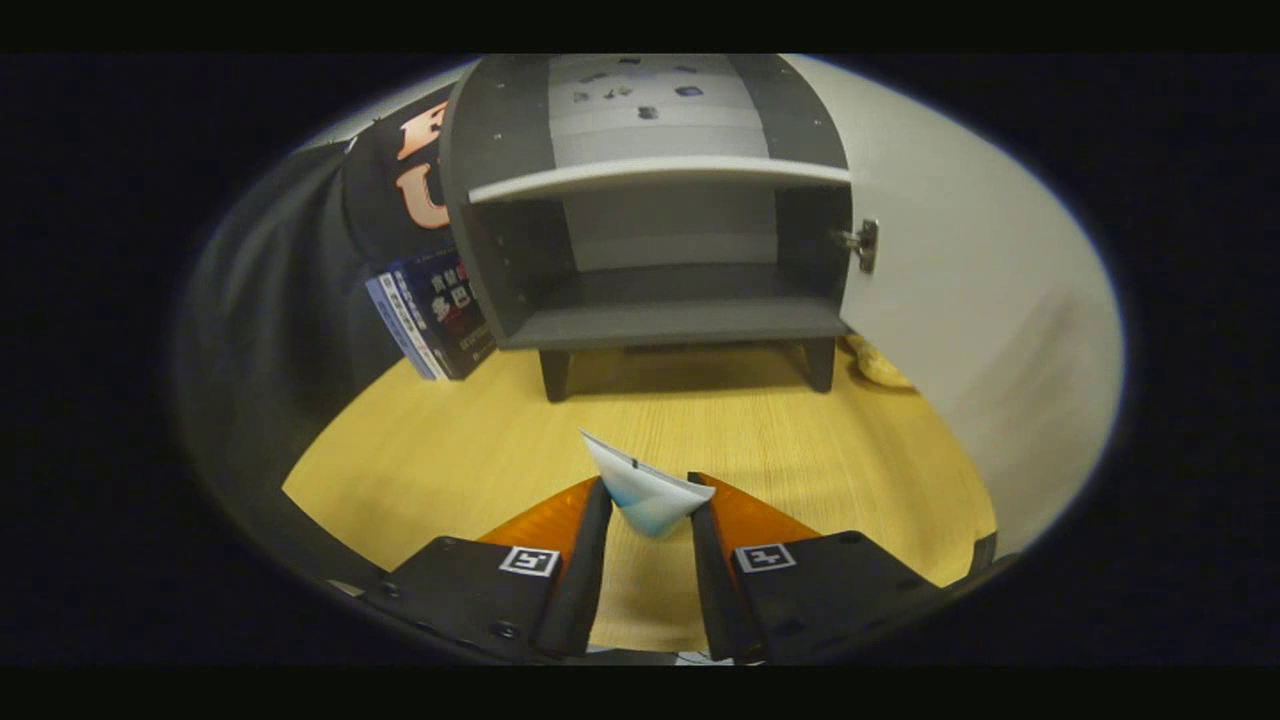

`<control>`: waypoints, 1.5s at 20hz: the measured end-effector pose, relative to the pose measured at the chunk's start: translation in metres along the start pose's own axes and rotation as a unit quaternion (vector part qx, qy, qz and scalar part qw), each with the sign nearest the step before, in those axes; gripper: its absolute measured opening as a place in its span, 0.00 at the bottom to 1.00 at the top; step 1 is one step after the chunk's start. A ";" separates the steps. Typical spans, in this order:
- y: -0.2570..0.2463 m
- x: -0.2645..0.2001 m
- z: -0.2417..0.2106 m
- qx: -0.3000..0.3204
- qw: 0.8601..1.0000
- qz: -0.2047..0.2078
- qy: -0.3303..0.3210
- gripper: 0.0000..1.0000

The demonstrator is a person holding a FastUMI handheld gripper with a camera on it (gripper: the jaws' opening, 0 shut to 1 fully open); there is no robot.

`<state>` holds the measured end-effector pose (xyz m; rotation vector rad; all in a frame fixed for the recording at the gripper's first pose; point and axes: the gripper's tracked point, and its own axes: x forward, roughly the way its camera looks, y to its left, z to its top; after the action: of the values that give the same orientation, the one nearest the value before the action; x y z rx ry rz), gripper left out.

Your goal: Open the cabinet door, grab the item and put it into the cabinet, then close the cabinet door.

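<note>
Gripper: the gripper (650, 505) is clenched on the item, both fingers pressing its sides near their tips.
Item: the item (648, 492) is a small white and pale blue packet, thin and folded or creased, with one corner sticking up ahead of the fingertips; what it contains cannot be told.
Item position: between the fingers, seemingly lifted clear of the table, well short of the cabinet.
Handling: it looks light and soft, a flexible wrapper rather than a stiff box, so it will likely crumple under a hard squeeze and could slip or pivot in a weak one.
Grip point: the hold sits on the lower, bunched part of the packet; that seems the better place, since the free corner would fold away under pressure.
Cabinet: the cabinet (650, 240) stands straight ahead beyond the fingers, dark grey, on short legs, with one pale shelf across the middle.
Door: the cabinet door (960, 300) is swung wide open to the right of the gripper, its hinge showing at the cabinet's edge.
Lower compartment: bare and directly in line with the fingers, the likeliest place to set the packet.
Table: the wooden table (450, 450) lies under gripper and cabinet.
Books: a pair of books (435, 315) leans against the cabinet's left side.
Stage: door open, item in hand; placing and closing remain.
</note>
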<state>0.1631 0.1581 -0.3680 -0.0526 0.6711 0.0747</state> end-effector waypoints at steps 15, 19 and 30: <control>0.004 0.064 0.331 0.004 0.997 -0.009 -0.071 0.50; -0.007 0.091 0.331 -0.011 0.998 -0.036 -0.043 0.50; -0.005 0.062 0.350 -0.027 0.995 -0.042 -0.090 0.94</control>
<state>0.4287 0.1820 -0.1335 -0.1242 0.4863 0.0166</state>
